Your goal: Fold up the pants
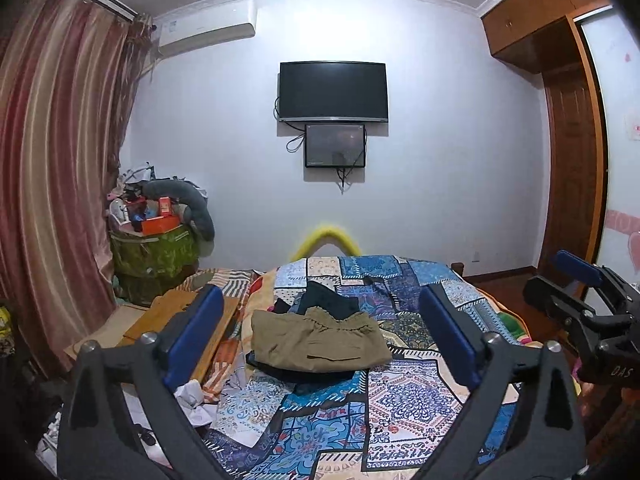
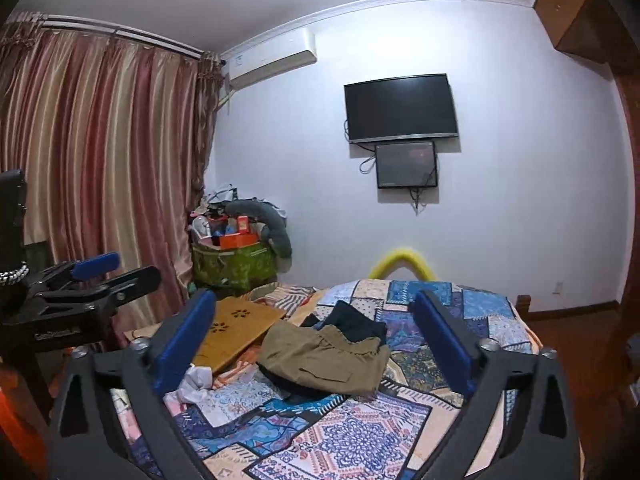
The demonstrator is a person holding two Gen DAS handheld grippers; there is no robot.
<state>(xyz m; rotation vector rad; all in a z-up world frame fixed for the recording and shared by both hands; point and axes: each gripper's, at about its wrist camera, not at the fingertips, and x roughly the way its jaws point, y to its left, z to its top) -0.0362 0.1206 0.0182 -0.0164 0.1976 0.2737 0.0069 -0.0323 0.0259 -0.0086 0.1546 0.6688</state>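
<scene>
Left wrist view shows khaki pants (image 1: 320, 340) bunched on the bed (image 1: 400, 400): soft, limp, best pinched at the waistband; both hand-held grippers (image 1: 320, 336) (image 2: 316, 344) gape, empty.

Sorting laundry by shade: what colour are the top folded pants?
Khaki-olive pants, clearest in the left wrist view.

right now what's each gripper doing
Left gripper: open, holding nothing, above the bed short of the khaki pants.
Right gripper: open, holding nothing.
</scene>
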